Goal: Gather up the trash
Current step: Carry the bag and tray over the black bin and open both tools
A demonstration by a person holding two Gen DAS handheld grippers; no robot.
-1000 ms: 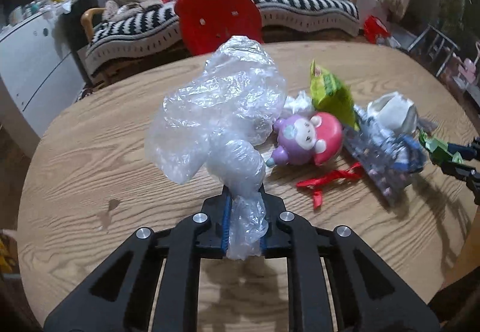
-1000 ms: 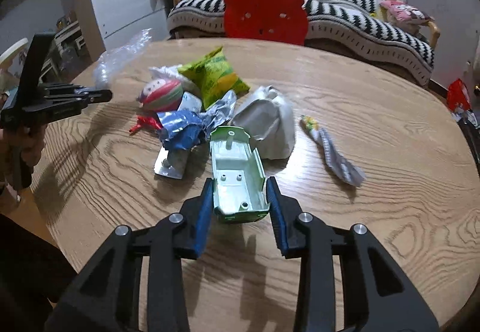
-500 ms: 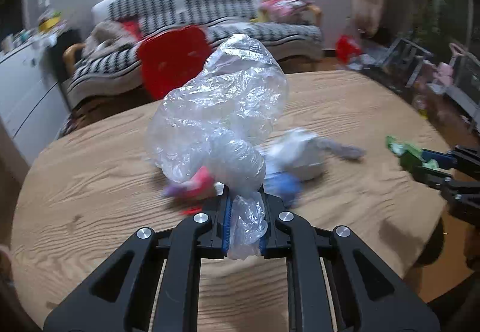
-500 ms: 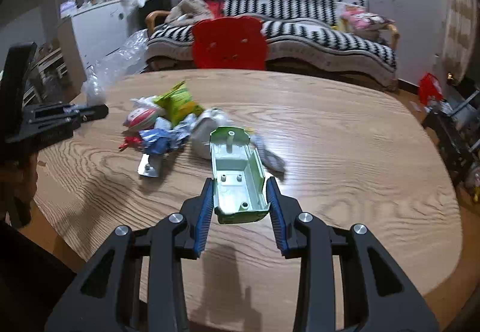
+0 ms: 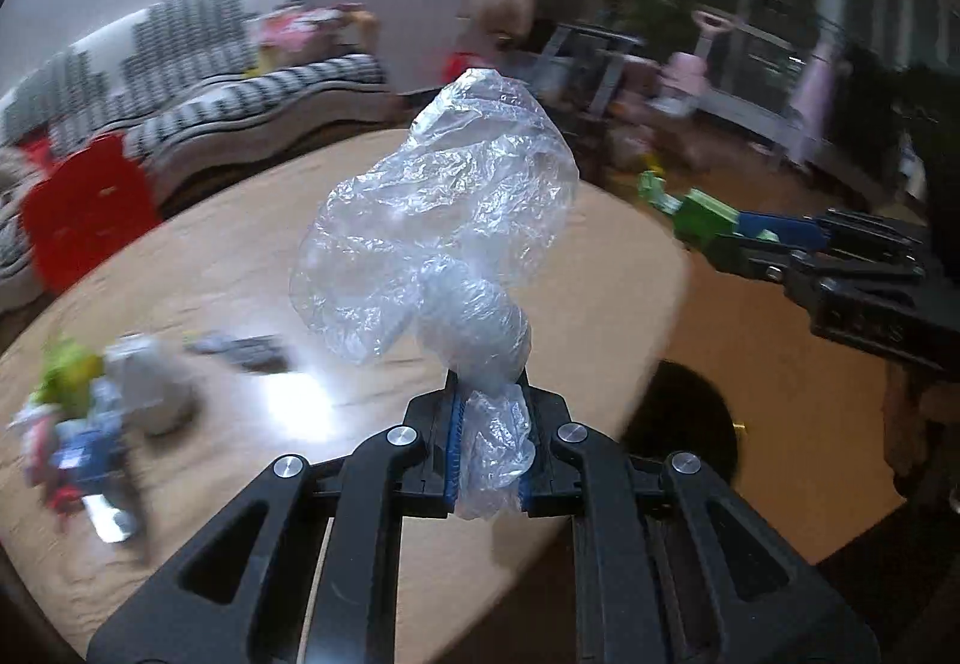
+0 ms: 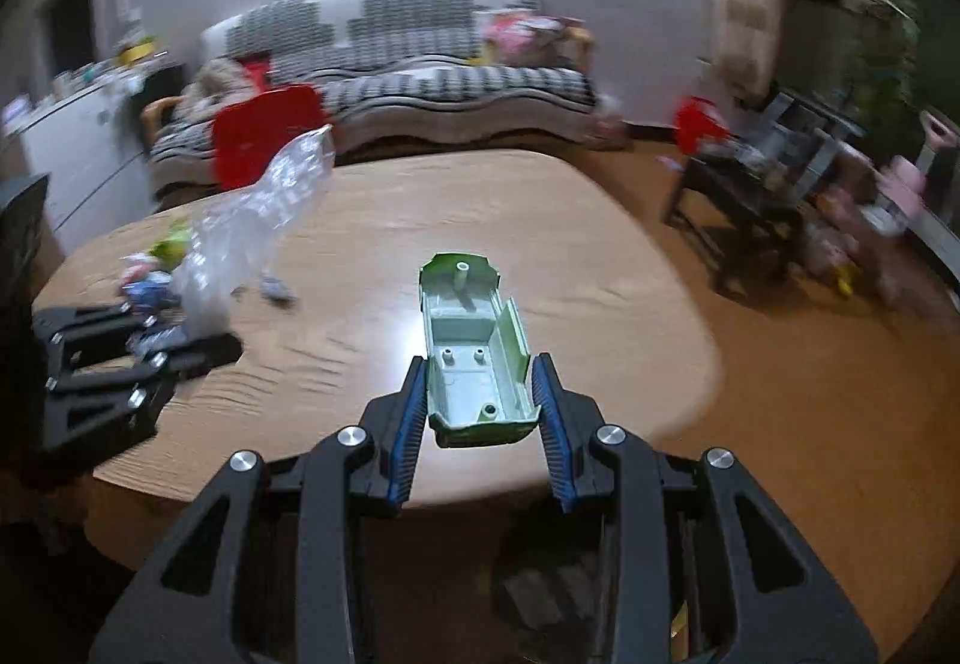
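Note:
My left gripper is shut on a crumpled clear plastic bag that stands up from its jaws above the wooden table. My right gripper is shut on a broken green plastic toy shell, held hollow side up over the table's near edge. In the left wrist view the right gripper with the green shell shows at the right, beyond the table's rim. In the right wrist view the left gripper and its bag are at the left. A blurred heap of wrappers and toys lies on the table.
A red chair back stands at the table's far side before a black-and-white striped sofa. A white cabinet is at the left. On the floor at the right are a dark low stand, pink toys and a dark round shape.
Both grippers have swung to the right, from over the table's middle toward its right edge, with their loads still held. The heap of trash has slid to the left of both views.

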